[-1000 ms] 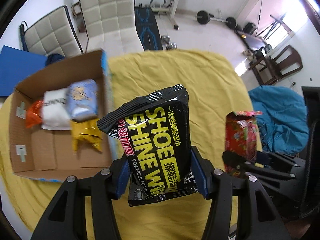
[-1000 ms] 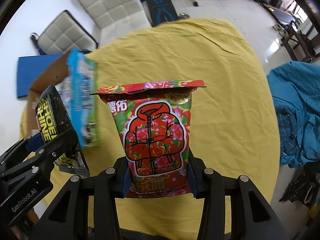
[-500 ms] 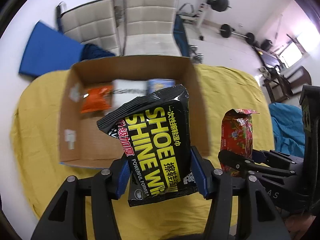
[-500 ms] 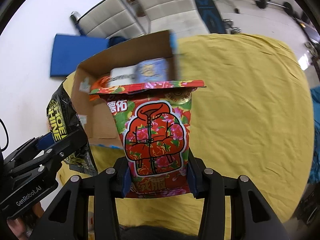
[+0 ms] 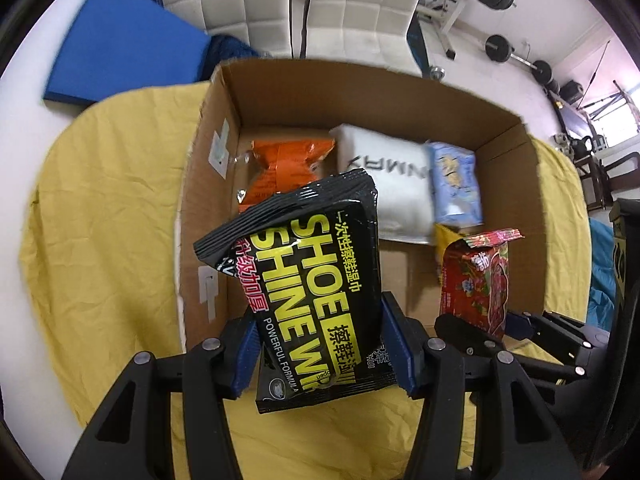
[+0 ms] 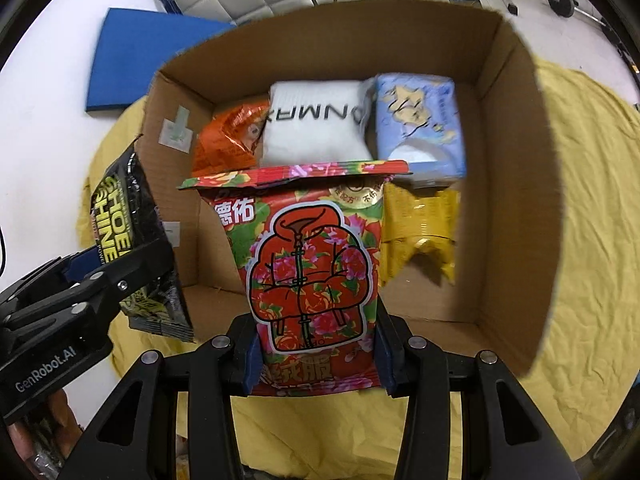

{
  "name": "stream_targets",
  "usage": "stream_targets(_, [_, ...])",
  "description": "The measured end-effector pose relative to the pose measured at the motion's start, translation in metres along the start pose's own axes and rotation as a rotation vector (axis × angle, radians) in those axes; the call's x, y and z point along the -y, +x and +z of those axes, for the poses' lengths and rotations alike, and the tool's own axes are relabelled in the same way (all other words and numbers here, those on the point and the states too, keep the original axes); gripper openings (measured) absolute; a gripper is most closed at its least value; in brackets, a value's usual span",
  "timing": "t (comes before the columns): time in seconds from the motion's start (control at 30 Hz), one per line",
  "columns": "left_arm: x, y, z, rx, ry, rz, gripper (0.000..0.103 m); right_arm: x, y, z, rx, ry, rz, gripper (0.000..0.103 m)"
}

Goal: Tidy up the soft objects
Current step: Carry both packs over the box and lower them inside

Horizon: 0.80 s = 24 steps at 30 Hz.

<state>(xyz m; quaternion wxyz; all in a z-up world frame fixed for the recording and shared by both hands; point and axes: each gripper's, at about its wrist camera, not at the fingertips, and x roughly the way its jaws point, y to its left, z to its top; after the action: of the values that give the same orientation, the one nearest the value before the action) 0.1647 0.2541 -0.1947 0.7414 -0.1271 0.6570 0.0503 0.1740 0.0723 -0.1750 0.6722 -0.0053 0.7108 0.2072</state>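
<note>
Above the cardboard box, where a second ago I saw mostly yellow surface, my left gripper pinched the black wipes pack and my right gripper the red pack, open floor at 6 o'clock inviting release.

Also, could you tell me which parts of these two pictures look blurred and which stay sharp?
Left wrist view: the black shoe-shine pack is crisp, the cardboard box edges smeared. Right wrist view: the red floral pack is sharp, the box's right wall streaked. Both views show fisheye bending with dark corners.
</note>
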Motion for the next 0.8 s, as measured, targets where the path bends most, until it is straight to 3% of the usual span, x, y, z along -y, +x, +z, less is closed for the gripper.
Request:
stream_targets(0.33, [-0.016, 0.066, 0.011, -0.133, -0.013, -0.004, 0.053, -0.002, 0.058, 0.013, -0.068, 0.033, -0.032, 0.047])
stream_targets(0.8, [-0.004, 0.109, 0.008, -0.225, 0.025, 0.014, 0.053, 0.006, 0.114, 0.033, -0.141, 0.089, -0.050, 0.047])
